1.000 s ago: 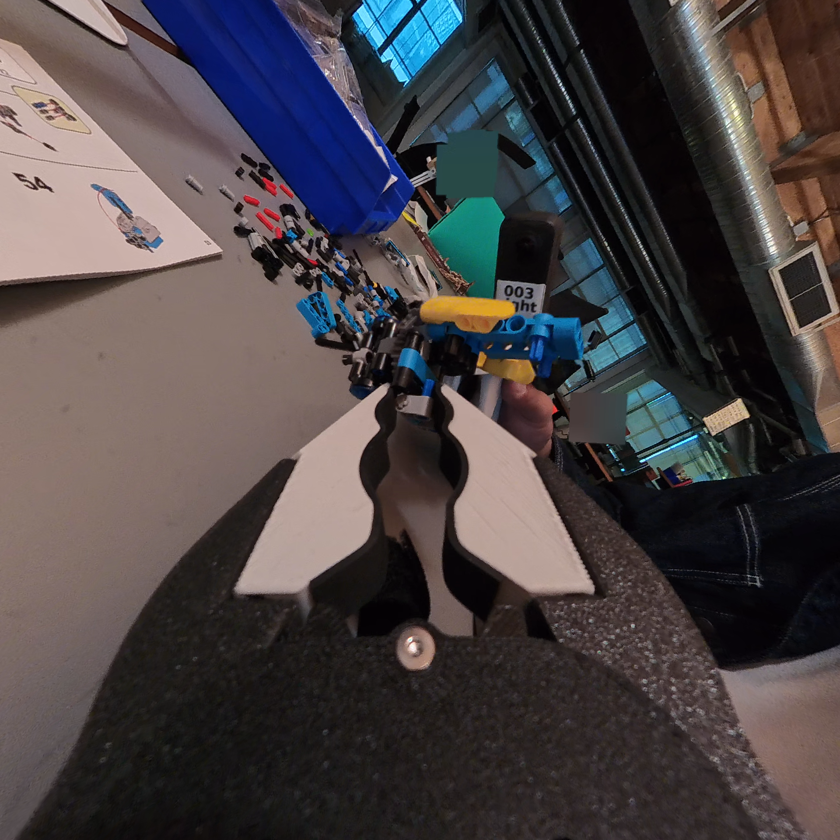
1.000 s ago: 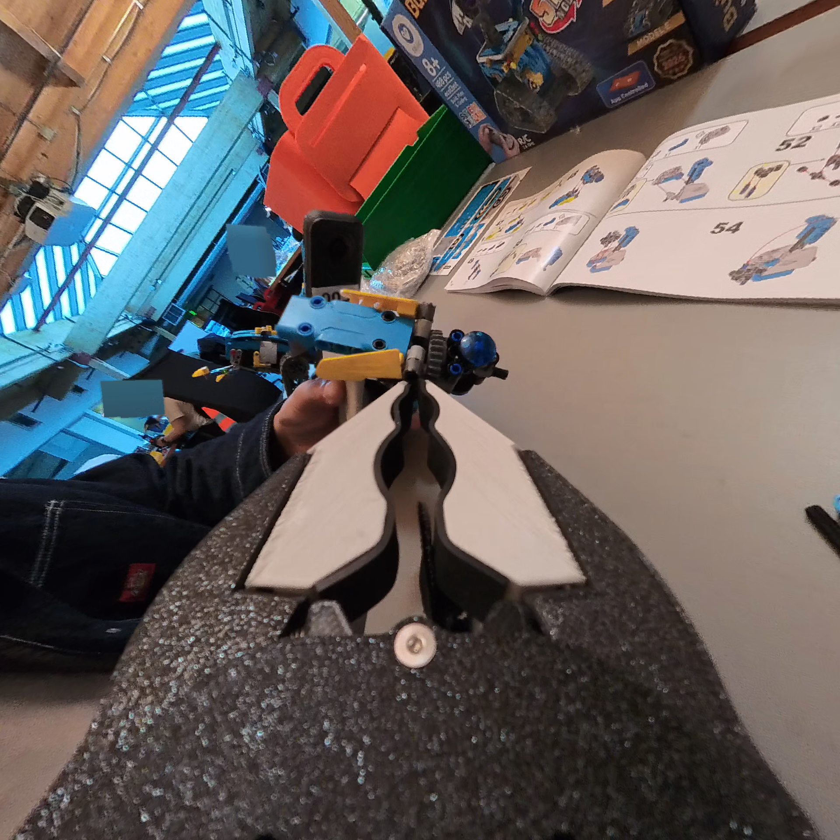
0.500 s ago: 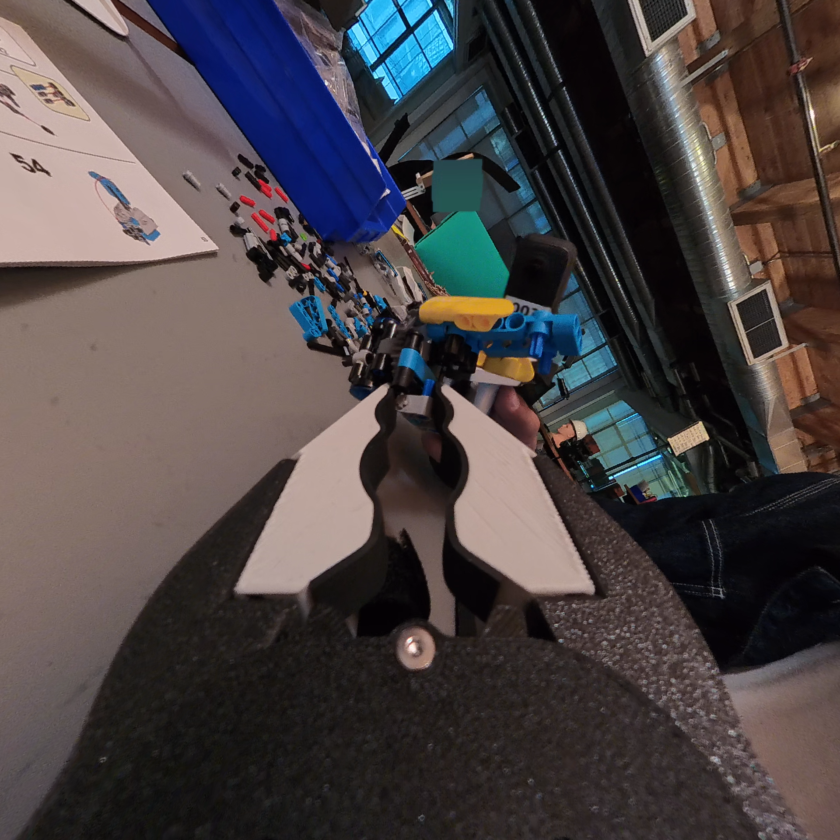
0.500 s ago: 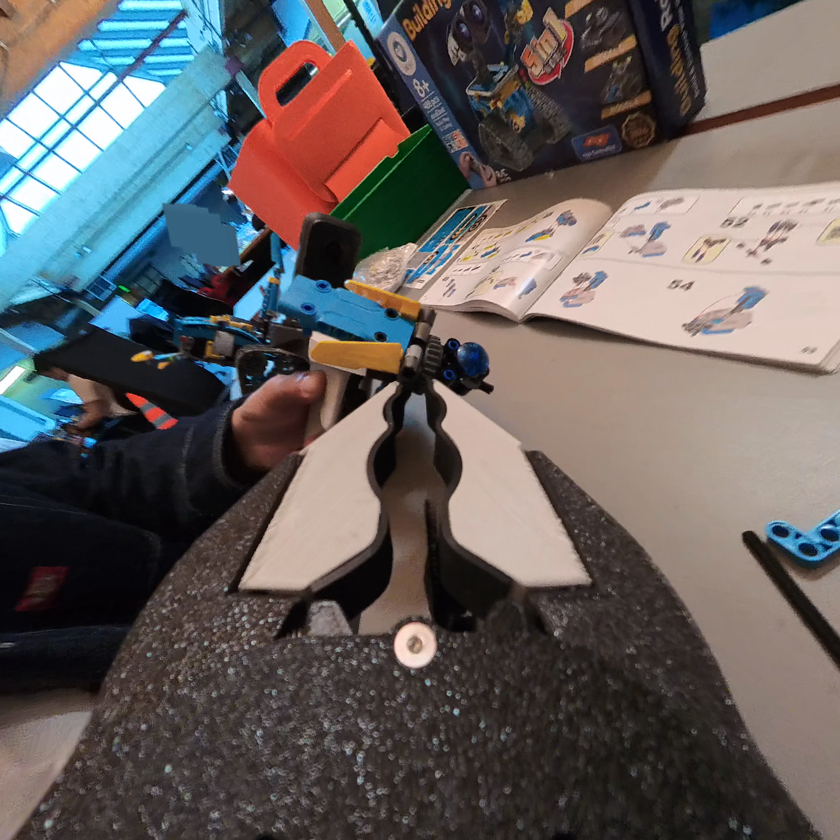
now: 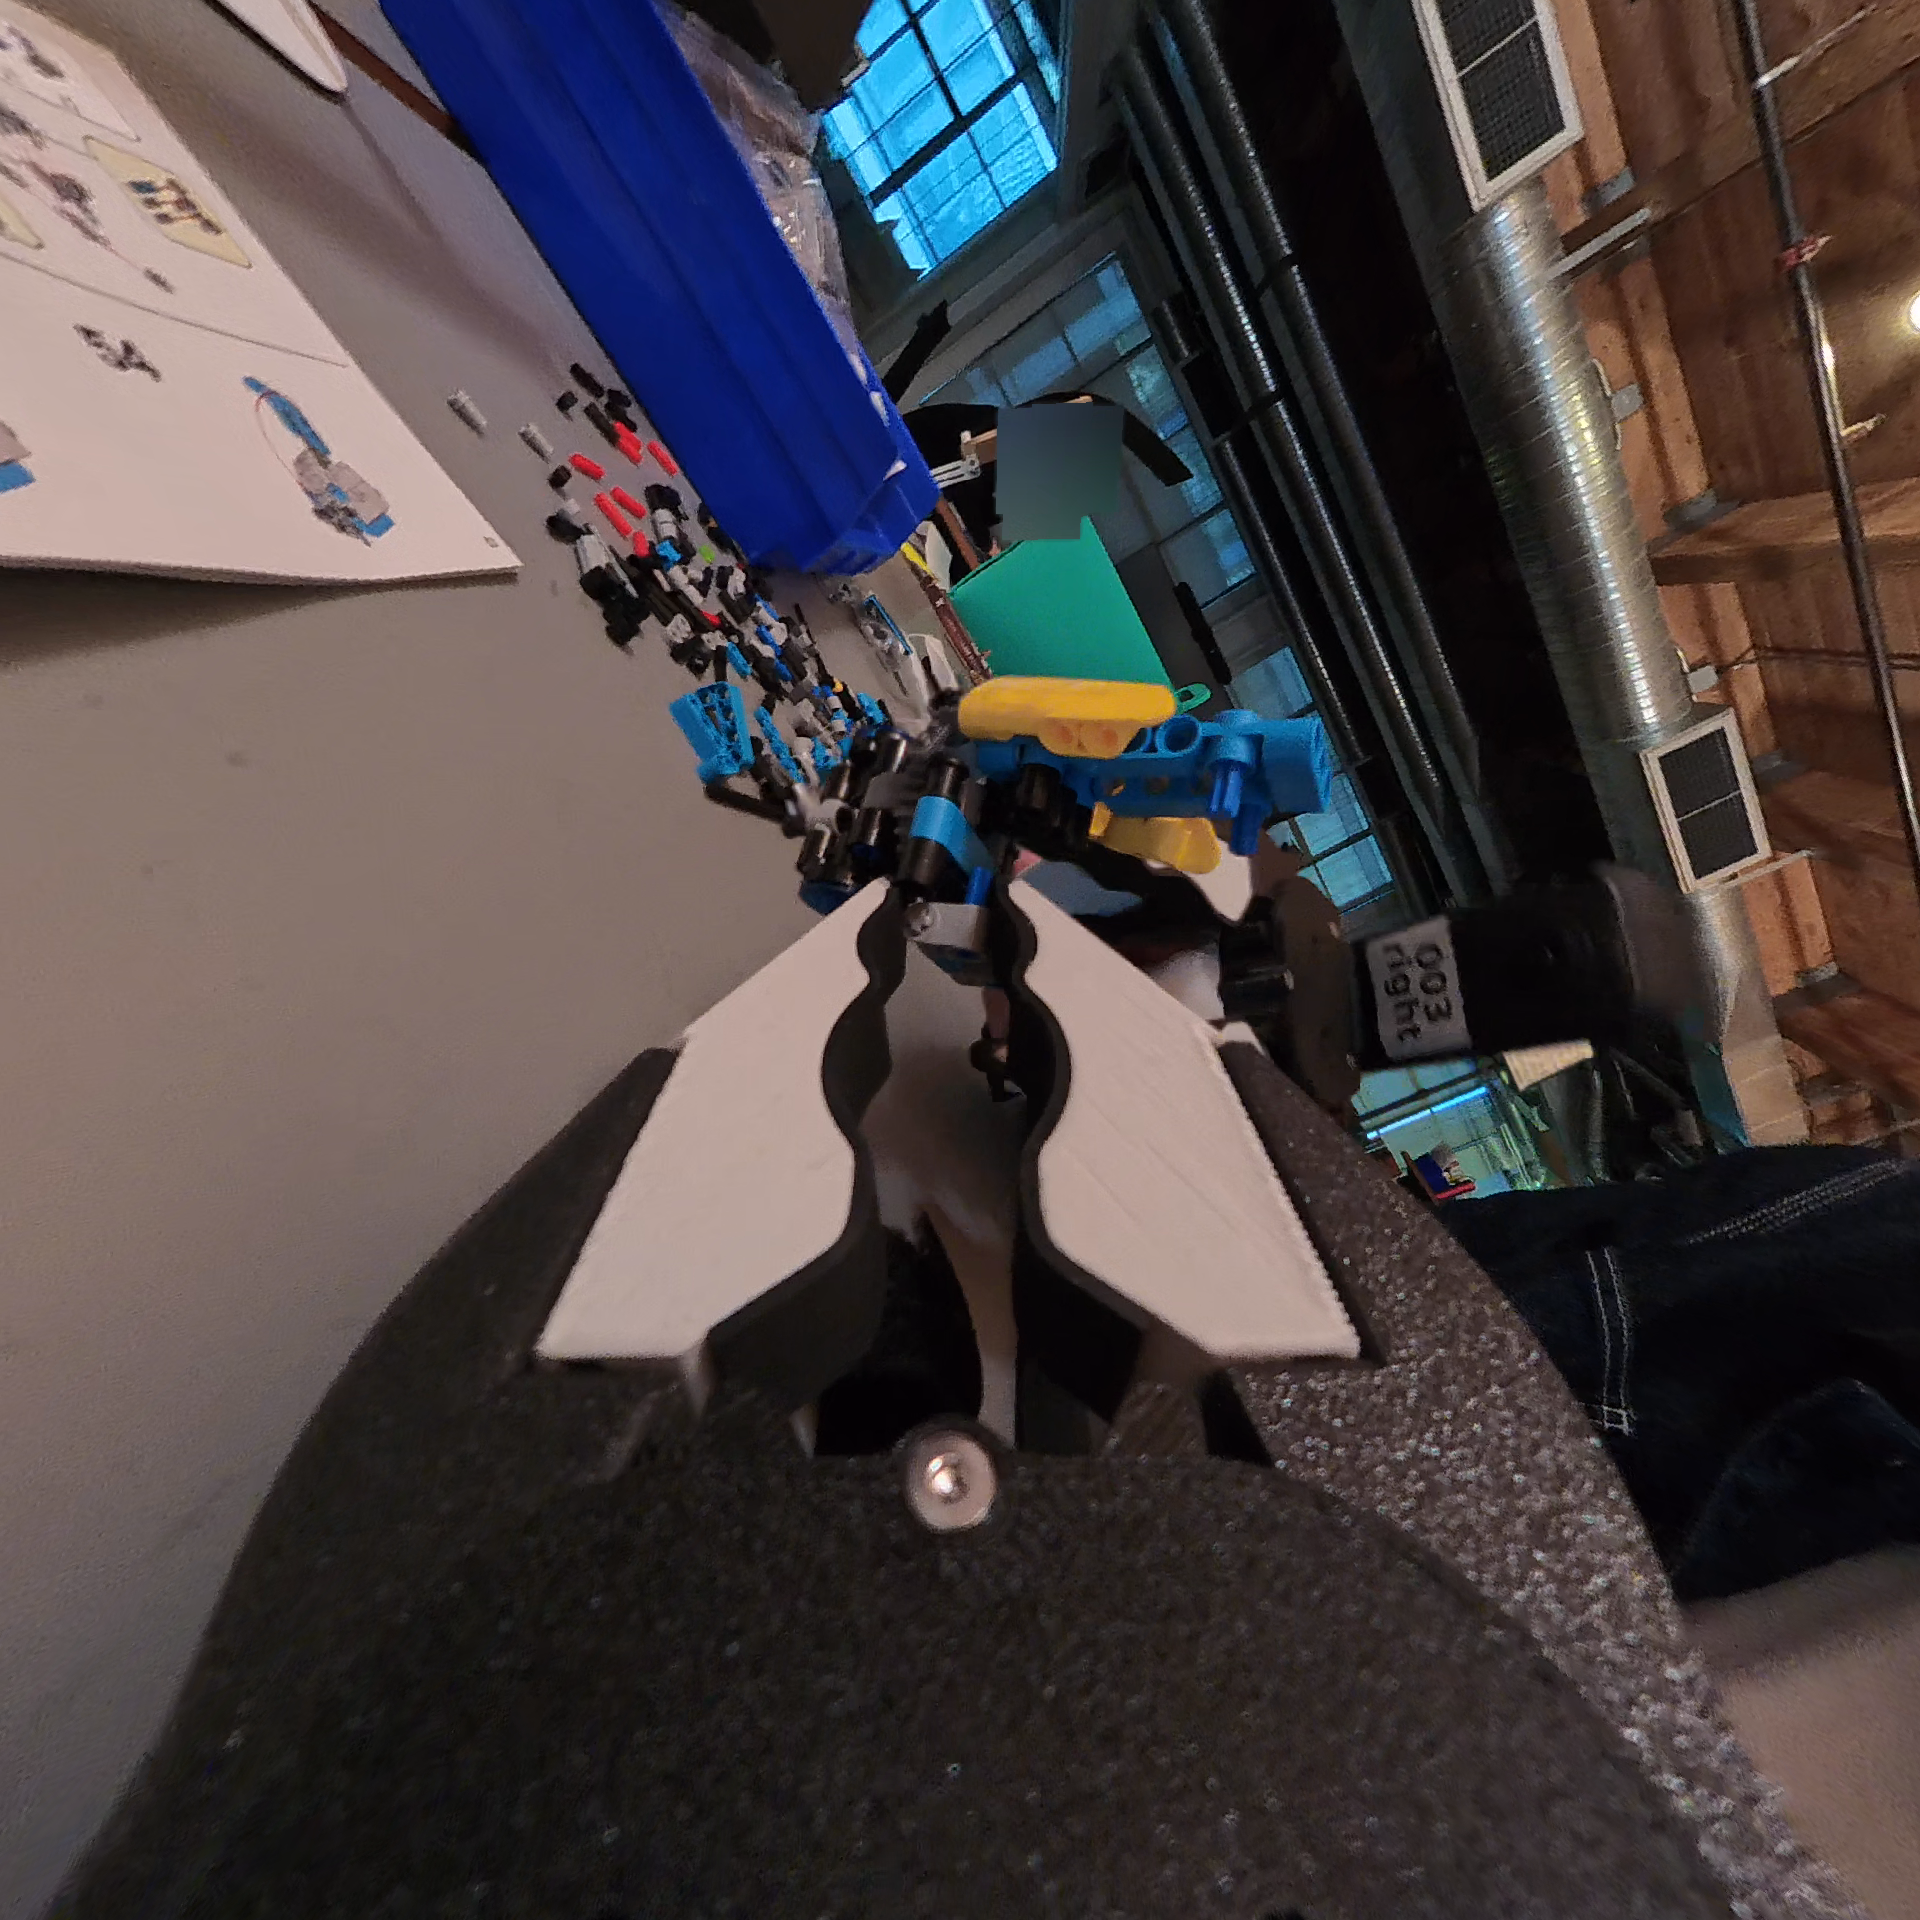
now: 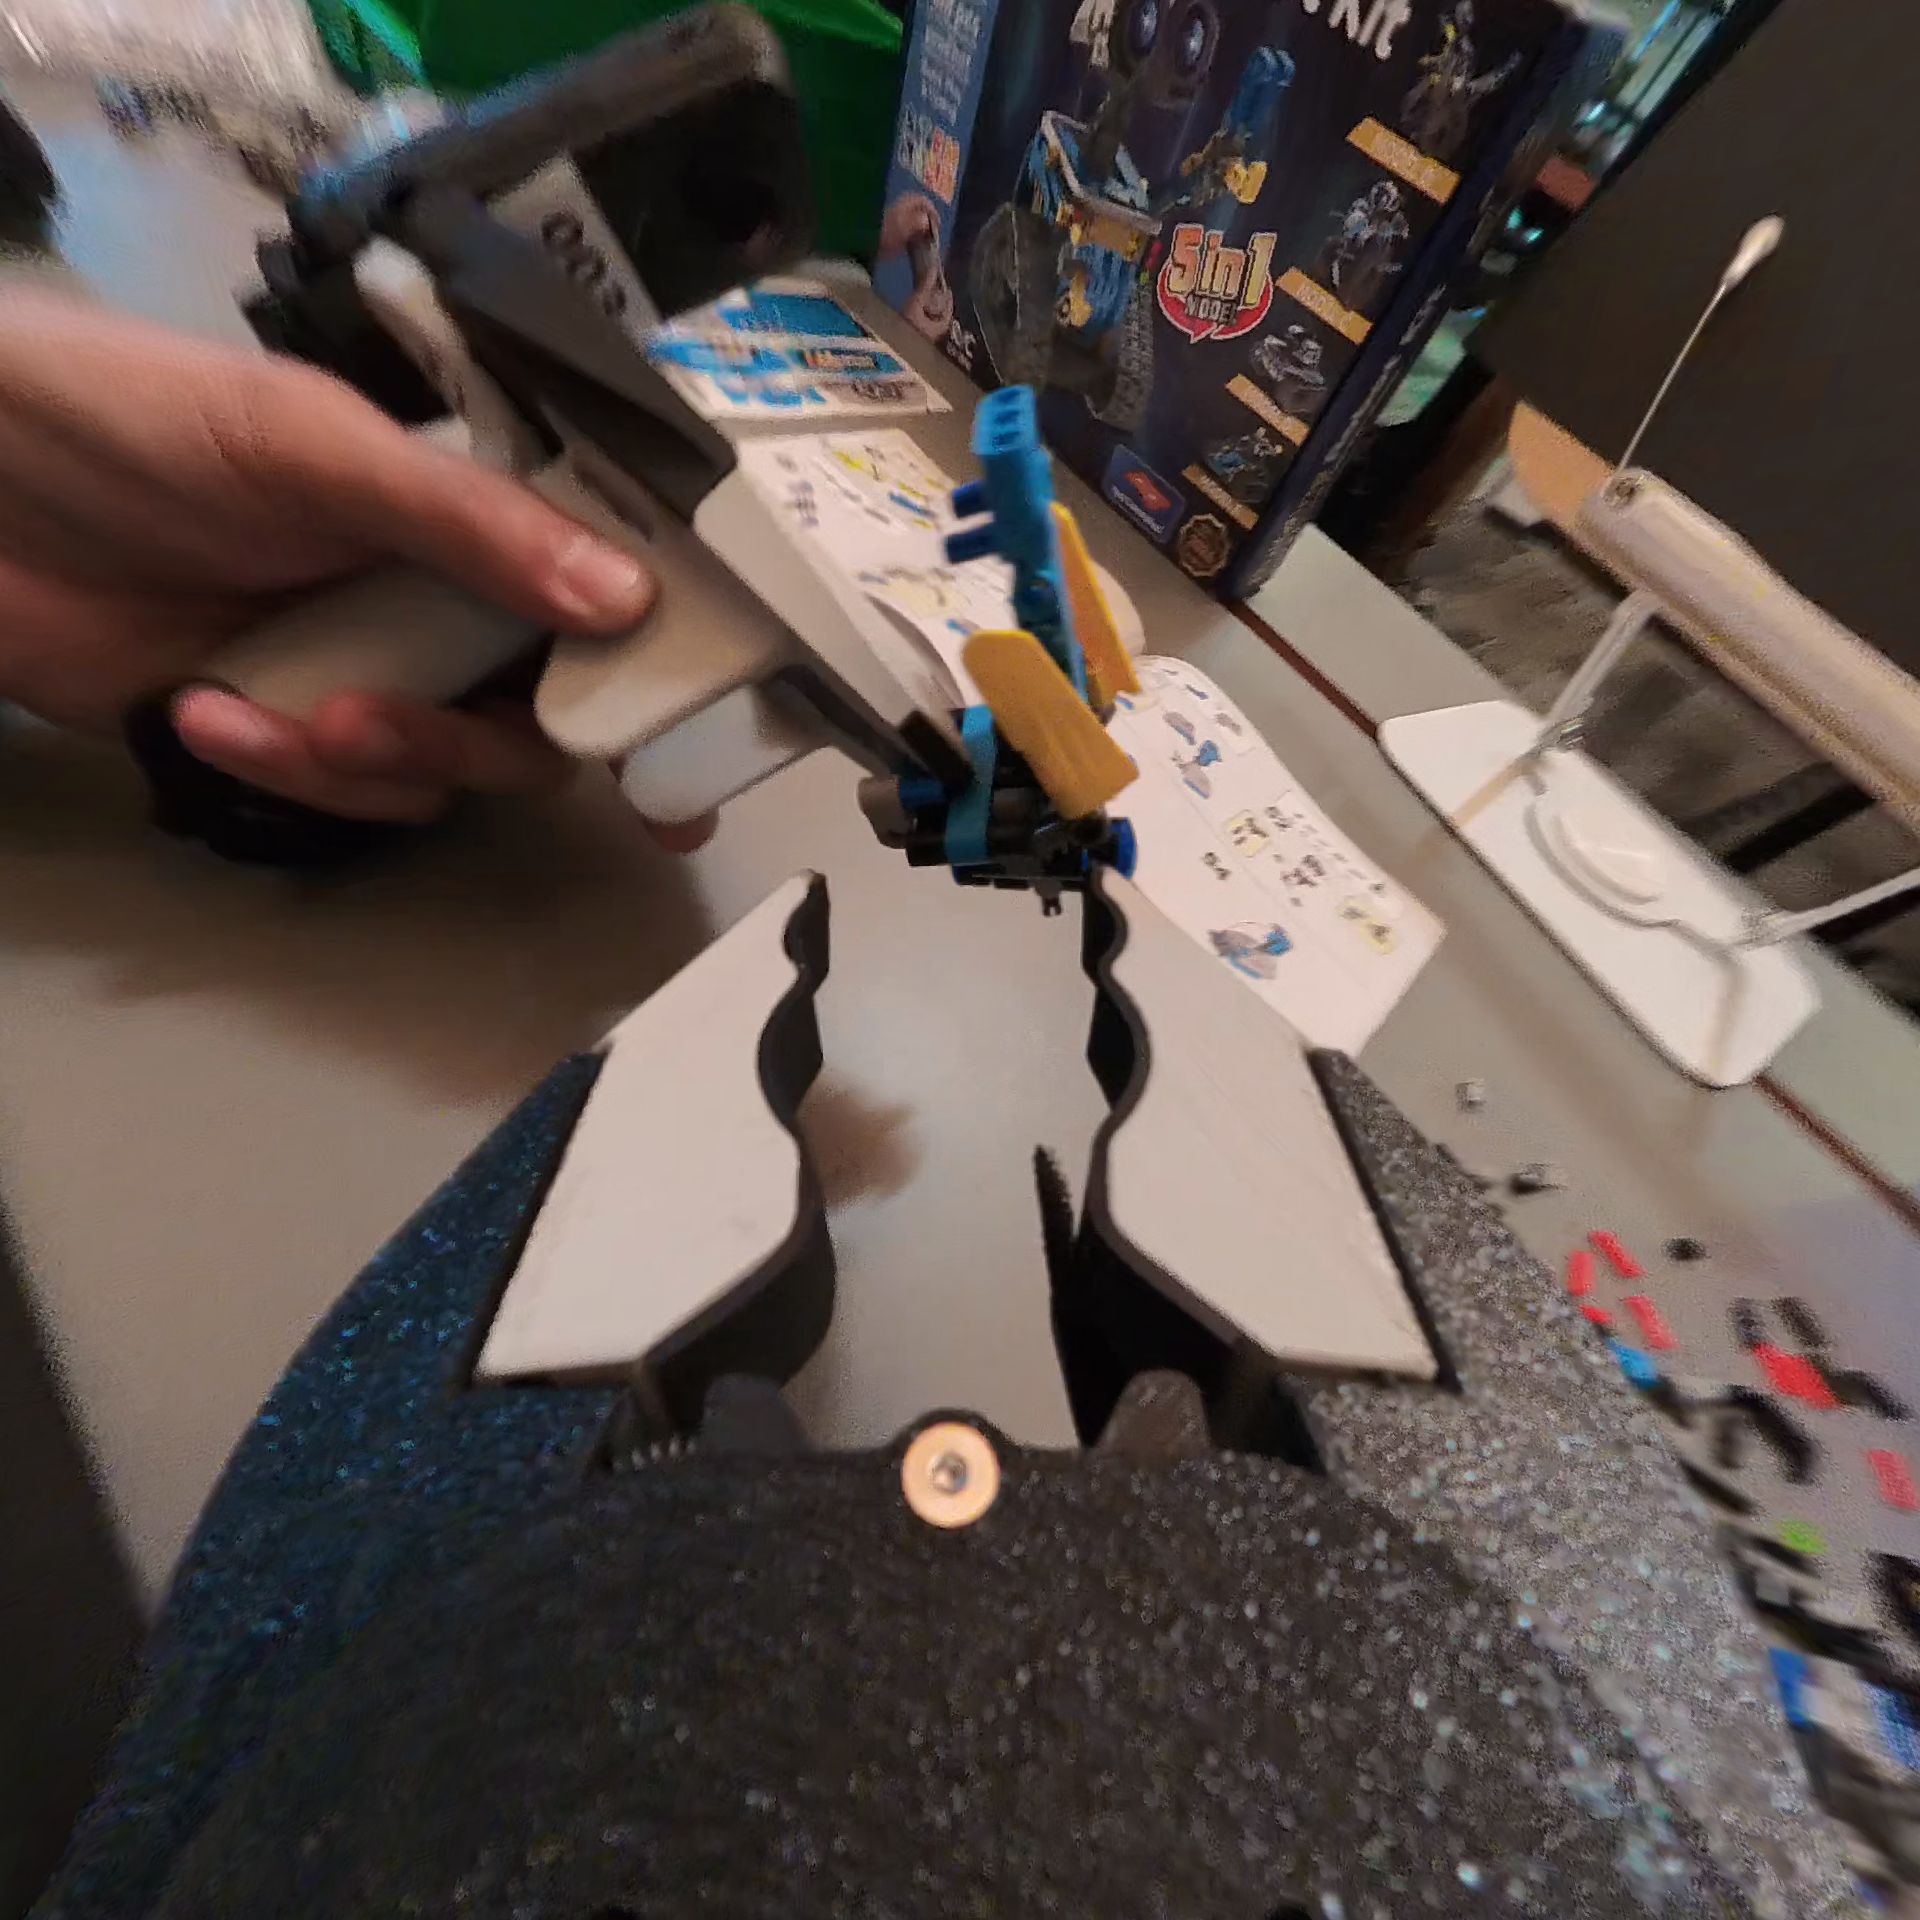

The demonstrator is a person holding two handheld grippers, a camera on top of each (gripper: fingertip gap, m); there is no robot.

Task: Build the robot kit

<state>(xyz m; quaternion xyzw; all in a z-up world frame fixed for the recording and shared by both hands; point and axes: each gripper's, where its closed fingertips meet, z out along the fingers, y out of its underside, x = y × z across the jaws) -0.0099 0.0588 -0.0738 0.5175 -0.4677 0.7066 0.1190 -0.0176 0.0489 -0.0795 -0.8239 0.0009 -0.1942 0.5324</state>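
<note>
Gripped at its black-and-blue lower end, a small brick model [image 5: 1049,790] of blue, yellow and black parts is held above the grey worktop [image 5: 312,935] by the left tongs [image 5: 951,914], whose tips are closed tight on it. In the right wrist view the same model [image 6: 1023,717] is seen pinched by those tongs, which are held by a hand [image 6: 281,561], with its blue beam pointing up and its yellow blades slanting to the side. The right tongs [image 6: 956,894] are spread wide and hold nothing; the model hangs just beyond their tips, and whether the right-hand tip touches it cannot be told because of blur. A long blue bin [image 5: 665,291] lies on the worktop at the far side, with clear bags [image 5: 790,166] showing over its rim; what the bags hold cannot be made out. Just beside the bin, loose parts [image 5: 686,582] in black, red, blue and grey are scattered on the worktop, and the same scatter [image 6: 1766,1403] is seen at the right of the right wrist view. An open booklet [image 5: 187,416] lies flat near the parts. A dark printed box [image 6: 1226,239] stands upright behind the booklet, and a green container [image 6: 582,42] is seen to its left, its contents hidden. A white stand [image 6: 1600,904] rests on the worktop to the right of the booklet.
</note>
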